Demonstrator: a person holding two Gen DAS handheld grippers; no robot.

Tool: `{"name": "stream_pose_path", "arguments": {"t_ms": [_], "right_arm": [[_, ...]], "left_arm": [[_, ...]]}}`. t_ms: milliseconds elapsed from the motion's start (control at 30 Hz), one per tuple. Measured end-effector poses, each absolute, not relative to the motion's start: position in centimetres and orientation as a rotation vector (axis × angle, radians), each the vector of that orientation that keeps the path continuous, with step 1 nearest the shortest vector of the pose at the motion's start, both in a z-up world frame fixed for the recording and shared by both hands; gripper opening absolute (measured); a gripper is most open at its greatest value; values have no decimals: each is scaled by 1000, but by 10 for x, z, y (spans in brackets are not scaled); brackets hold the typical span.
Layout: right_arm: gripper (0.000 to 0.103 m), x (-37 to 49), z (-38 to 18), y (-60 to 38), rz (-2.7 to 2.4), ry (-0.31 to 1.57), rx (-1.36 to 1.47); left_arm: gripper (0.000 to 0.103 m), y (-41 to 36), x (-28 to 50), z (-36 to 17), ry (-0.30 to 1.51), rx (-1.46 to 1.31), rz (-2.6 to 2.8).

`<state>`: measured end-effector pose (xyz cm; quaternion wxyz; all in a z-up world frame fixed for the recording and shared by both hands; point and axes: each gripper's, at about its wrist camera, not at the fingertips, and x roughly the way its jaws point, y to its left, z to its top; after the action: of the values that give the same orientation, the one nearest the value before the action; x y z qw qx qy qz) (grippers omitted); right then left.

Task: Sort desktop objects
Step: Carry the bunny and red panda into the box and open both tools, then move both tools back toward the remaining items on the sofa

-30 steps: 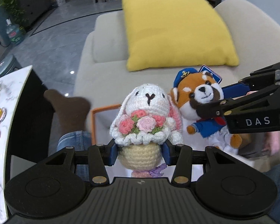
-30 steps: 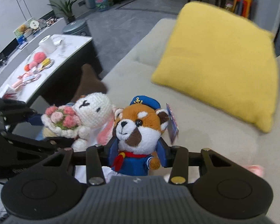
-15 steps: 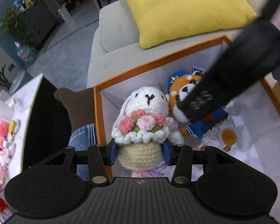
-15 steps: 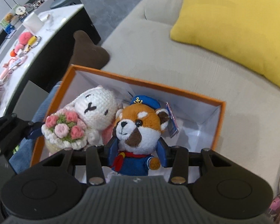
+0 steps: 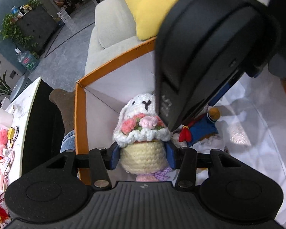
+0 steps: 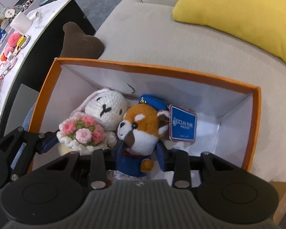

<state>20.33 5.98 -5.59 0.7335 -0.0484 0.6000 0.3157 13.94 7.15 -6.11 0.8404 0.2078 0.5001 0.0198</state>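
Both toys now down inside orange box; left tool gripping rabbit, right tool tightening on red panda.

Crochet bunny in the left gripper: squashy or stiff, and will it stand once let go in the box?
The crochet bunny is probably soft and light: it is yarn. The left gripper pinches its rounded base, so it may tip onto the red panda plush in the orange box.

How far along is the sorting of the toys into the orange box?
Done: nothing released yet. In hand: the left gripper holds the crochet bunny, the right gripper the red panda plush, both lowered inside the orange box. Left: small items remain on the marble table.
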Motion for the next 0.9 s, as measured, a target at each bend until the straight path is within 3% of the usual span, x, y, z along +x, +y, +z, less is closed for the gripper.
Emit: {"name": "stream_pose_path", "arguments": {"t_ms": [300, 433, 500, 667, 700, 767, 833, 900], "right_arm": [[41, 204, -60, 59, 695, 1319, -78], [45, 202, -57, 59, 709, 1302, -101], [47, 203, -58, 57, 708, 1309, -86], [46, 205, -56, 50, 719, 1328, -46], [46, 204, -55, 48, 723, 1328, -41], [46, 203, -53, 47, 730, 1325, -45], [44, 202, -53, 48, 733, 1321, -51], [35, 202, -55, 49, 725, 1312, -58]], "left_arm": [[57, 68, 131, -67, 1046, 506, -7], [62, 73, 123, -63, 1017, 525, -56], [70, 77, 119, -57, 1013, 514, -76], [70, 85, 104, -38, 1003, 488, -127], [67, 87, 102, -36, 1005, 491, -135], [49, 102, 113, -39, 1008, 495, -146], [38, 106, 116, -42, 1023, 476, -162], [30, 105, 118, -44, 1039, 432, -181]]}}
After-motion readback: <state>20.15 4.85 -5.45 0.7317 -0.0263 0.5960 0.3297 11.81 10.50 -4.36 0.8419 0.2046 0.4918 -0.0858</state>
